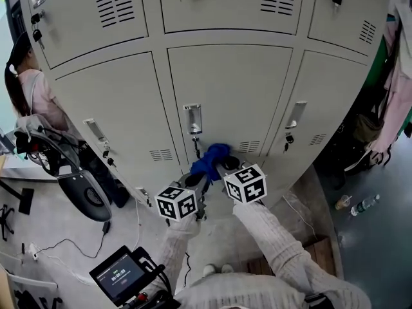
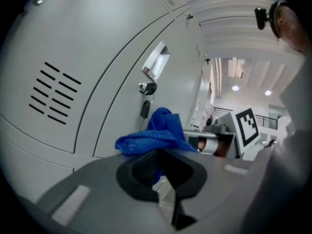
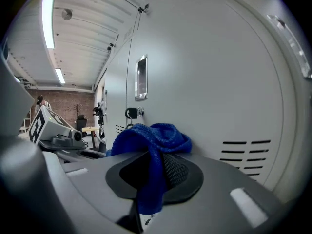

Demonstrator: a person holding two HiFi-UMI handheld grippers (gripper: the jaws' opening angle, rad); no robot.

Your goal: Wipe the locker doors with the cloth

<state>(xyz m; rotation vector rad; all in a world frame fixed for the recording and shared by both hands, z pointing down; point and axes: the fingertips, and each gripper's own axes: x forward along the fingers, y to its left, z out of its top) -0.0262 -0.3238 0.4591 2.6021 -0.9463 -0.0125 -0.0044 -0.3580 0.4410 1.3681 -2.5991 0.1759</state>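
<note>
A blue cloth is bunched against the lower edge of the middle grey locker door, just below its handle and hanging key. Both grippers meet at the cloth. My left gripper comes from the lower left and is shut on one end; in the left gripper view a blue strip runs down into the narrow jaw gap. My right gripper is shut on the other end. In the right gripper view the cloth drapes over the jaws and hangs through them.
Neighbouring locker doors carry vents and keys. An exercise machine and a person are at the left. A screen sits near my feet. Clothes hang at the right, with a bottle on the floor.
</note>
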